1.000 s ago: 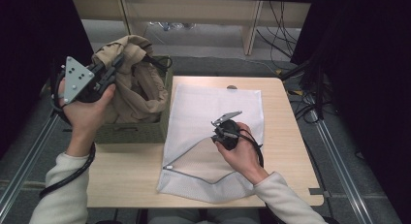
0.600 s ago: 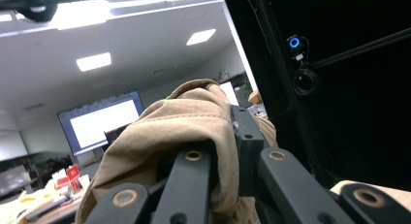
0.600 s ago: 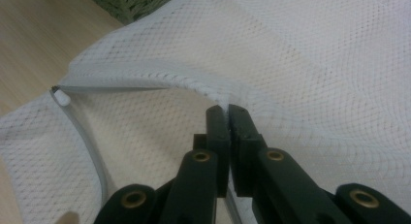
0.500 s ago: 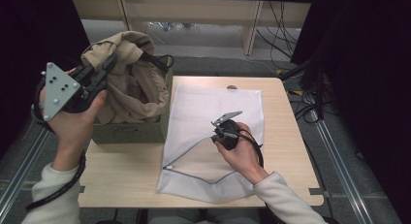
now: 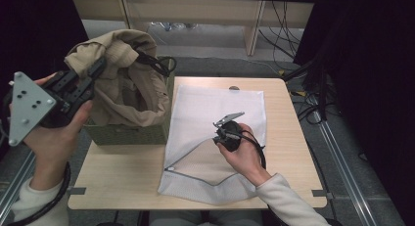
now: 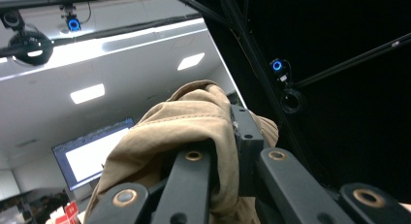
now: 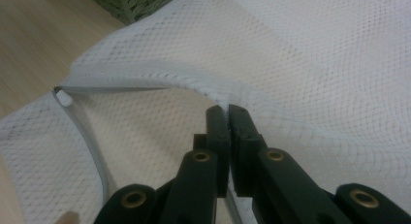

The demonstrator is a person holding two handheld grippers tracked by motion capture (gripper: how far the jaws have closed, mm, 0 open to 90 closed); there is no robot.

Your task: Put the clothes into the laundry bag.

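Observation:
A tan garment (image 5: 122,84) bulges out of a green woven basket (image 5: 128,134) at the table's left edge. My left gripper (image 5: 98,65) is shut on a fold of the tan garment (image 6: 184,122), lifted up and to the left of the basket. A white mesh laundry bag (image 5: 205,123) lies flat on the table with its zipped mouth partly open. My right gripper (image 5: 215,133) is shut on the upper edge of the bag's mouth (image 7: 194,88), holding it raised off the lower layer.
The wooden table (image 5: 122,182) has bare room in front of the basket. A black cable (image 5: 159,64) drapes over the basket's far side. Shelving and cables stand behind the table, dark curtains at both sides.
My left gripper has pulled the tan garment up and out to the left, toward the camera. The right gripper and the mesh bag have stayed where they were.

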